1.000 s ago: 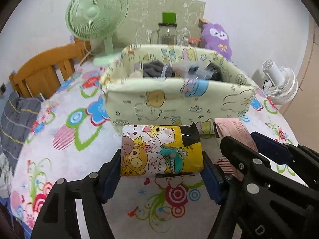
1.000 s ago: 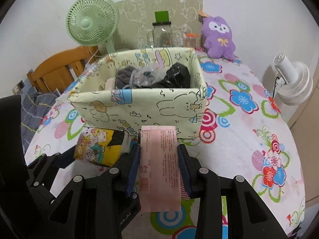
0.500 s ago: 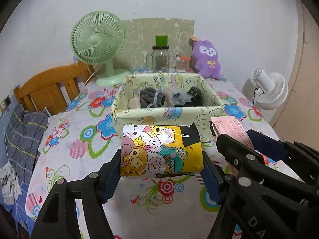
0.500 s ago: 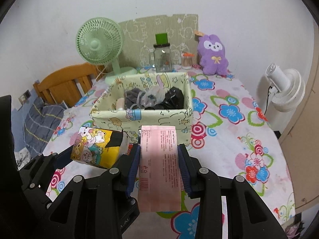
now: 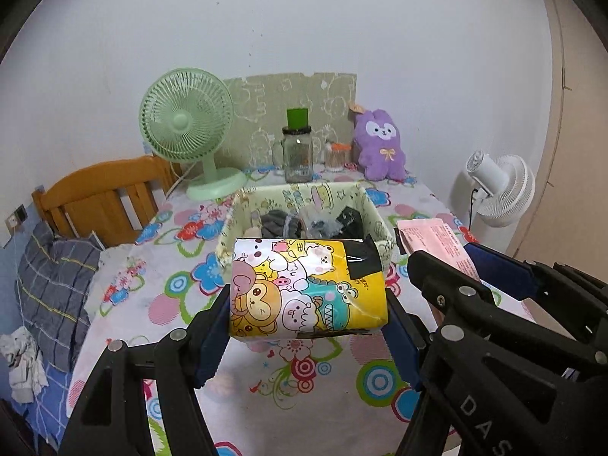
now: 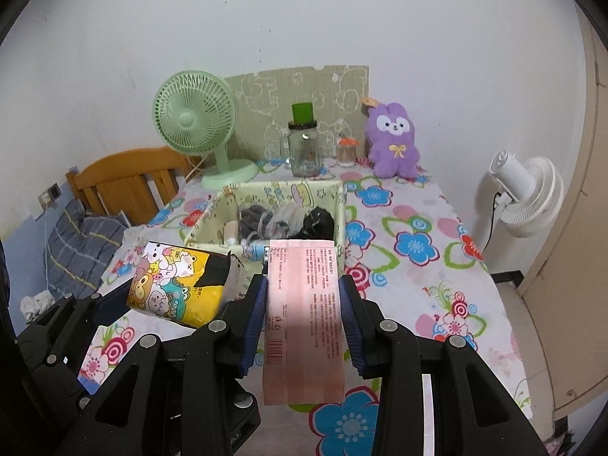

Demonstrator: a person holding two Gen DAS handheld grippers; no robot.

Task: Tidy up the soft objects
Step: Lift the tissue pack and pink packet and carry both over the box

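Observation:
My left gripper (image 5: 307, 315) is shut on a yellow cartoon-print soft pack (image 5: 307, 288) and holds it in the air above the table, short of the cream fabric bin (image 5: 374, 216). My right gripper (image 6: 303, 311) is shut on a flat pink packet (image 6: 302, 304), also raised. The bin (image 6: 339, 205) holds dark and grey soft items (image 6: 317, 222). The yellow pack also shows at the left of the right wrist view (image 6: 171, 285), and the pink packet at the right of the left wrist view (image 5: 437, 243).
A flowered tablecloth (image 6: 418, 250) covers the table. At the back stand a green fan (image 5: 186, 129), a glass jar with green lid (image 5: 298, 152) and a purple plush (image 5: 380, 148). A white fan (image 5: 501, 190) is off the right edge, a wooden chair (image 5: 102, 197) at the left.
Both grippers have risen and drawn back from the bin with their packs still held. The bin now looks smaller and farther away.

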